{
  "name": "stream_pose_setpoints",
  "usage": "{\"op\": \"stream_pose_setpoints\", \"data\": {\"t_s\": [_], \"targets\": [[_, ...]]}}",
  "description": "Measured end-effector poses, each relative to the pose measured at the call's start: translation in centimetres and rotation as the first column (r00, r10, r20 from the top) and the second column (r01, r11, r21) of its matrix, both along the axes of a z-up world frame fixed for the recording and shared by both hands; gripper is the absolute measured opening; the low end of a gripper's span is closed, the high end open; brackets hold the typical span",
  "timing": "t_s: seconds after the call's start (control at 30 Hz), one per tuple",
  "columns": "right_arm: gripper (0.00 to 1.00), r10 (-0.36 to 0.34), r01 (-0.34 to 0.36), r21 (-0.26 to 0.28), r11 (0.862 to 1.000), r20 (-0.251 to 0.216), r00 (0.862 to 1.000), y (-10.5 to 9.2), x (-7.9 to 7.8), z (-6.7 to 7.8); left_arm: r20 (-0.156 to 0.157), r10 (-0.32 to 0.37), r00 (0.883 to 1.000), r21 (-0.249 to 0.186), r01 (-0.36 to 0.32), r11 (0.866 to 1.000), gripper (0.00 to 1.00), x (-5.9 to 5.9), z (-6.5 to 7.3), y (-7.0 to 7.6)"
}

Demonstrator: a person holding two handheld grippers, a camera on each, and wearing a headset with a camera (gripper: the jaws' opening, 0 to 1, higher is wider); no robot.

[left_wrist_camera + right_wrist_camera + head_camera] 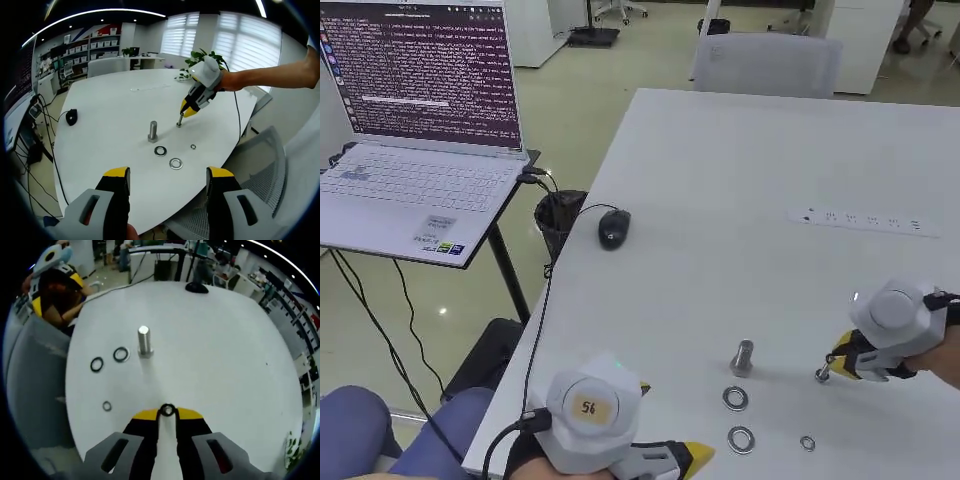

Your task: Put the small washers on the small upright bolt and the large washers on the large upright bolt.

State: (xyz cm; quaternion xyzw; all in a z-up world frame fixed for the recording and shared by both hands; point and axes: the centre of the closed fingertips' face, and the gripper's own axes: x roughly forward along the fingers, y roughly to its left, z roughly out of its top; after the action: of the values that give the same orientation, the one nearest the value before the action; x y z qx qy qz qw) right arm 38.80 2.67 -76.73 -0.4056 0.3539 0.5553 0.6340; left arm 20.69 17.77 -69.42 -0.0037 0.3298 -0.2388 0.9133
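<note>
Bright, even office light; blinds [235,35] glowing in left gripper view; faint shadows on counter [740,180]; fisheye edges warped, slightly soft.

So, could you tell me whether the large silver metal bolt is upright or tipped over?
Upright: the large silver metal bolt stands on its wide head on the white table, shaft pointing up.

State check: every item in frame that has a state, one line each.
left tool: open, empty
right tool: shut on held small washer
small bolt: upright, at right tool's tips
large bolt: upright, bare
large washers: both flat on table, loose
loose small washer: flat on table
laptop: open, screen on
</note>
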Motion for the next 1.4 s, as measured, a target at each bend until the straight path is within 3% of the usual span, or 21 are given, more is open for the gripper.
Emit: {"op": "stream_pose_setpoints", "data": {"t_s": [0.57, 1.1, 1.4], "targets": [[0.14, 0.032, -0.034, -0.060, 0.998, -0.035, 0.999, 0.3, 0.7, -3.4, -0.008, 0.012, 1.000, 0.003, -0.012, 1.000, 0.61, -0.3, -0.2, 0.4], [0.17, -0.010, 0.008, -0.030, 1.000, -0.061, 0.998, 0.2, 0.1, -3.6, -0.007, 0.019, 1.000, 0.001, -0.019, 1.000, 0.61, -0.6, -0.2, 0.4], [0.20, -0.111, 0.113, 0.042, 0.993, -0.044, 0.993, -1.5, 0.5, -2.3, -0.003, 0.013, 1.000, 0.001, -0.013, 1.000, 0.61, -0.6, -0.1, 0.1]]}}
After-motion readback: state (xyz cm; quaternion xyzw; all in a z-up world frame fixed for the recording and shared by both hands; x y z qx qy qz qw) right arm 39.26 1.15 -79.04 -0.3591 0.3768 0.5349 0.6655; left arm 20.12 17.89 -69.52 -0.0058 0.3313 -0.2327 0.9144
